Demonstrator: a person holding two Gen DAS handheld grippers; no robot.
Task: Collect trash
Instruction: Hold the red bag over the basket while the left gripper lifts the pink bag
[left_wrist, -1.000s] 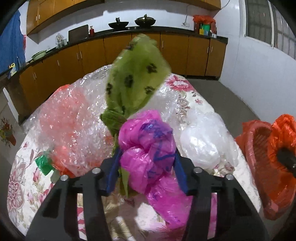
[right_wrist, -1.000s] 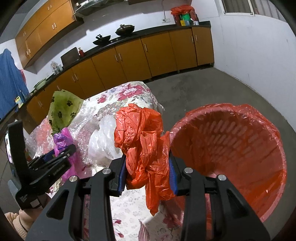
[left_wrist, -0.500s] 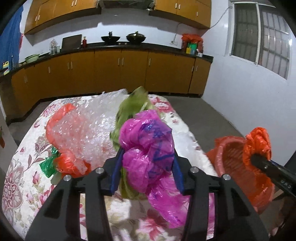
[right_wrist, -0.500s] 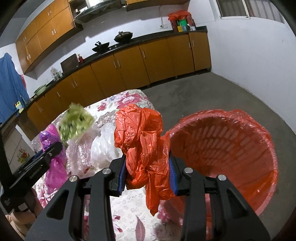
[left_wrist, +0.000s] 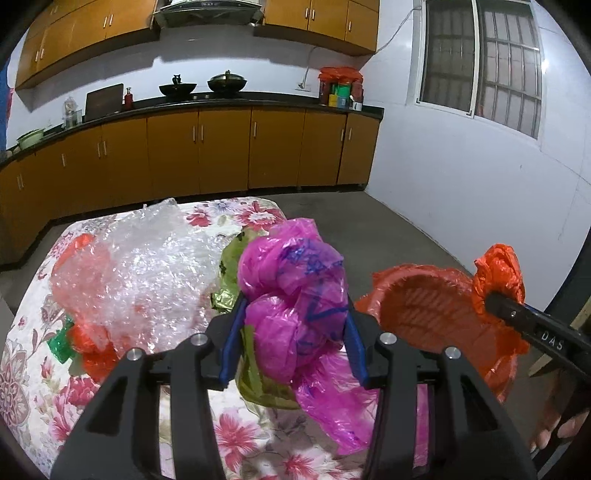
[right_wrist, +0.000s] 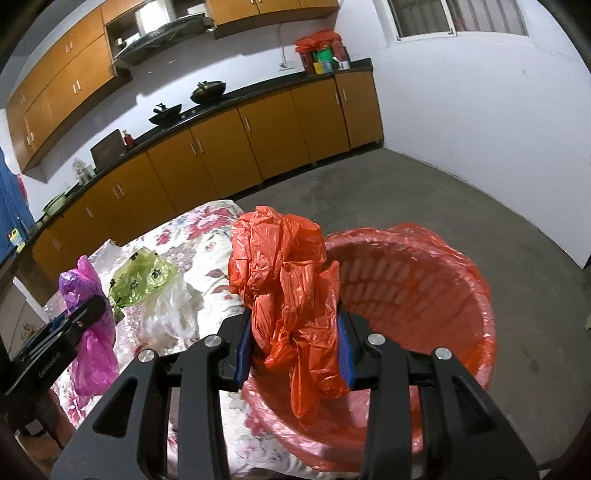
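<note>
Both tongs tilt downward: left tongs (left_wrist: 293, 341) clamp the magenta bag (left_wrist: 295, 295), right tongs (right_wrist: 295, 345) the orange bag (right_wrist: 286, 280).

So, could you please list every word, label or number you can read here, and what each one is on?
"DAS": white letters on the right gripper finger, cut off by the frame edge.
White lettering on the left gripper finger: too blurred to read.
Blue marks on the pink bag: not legible.
Countertop containers: labels too small.
</note>
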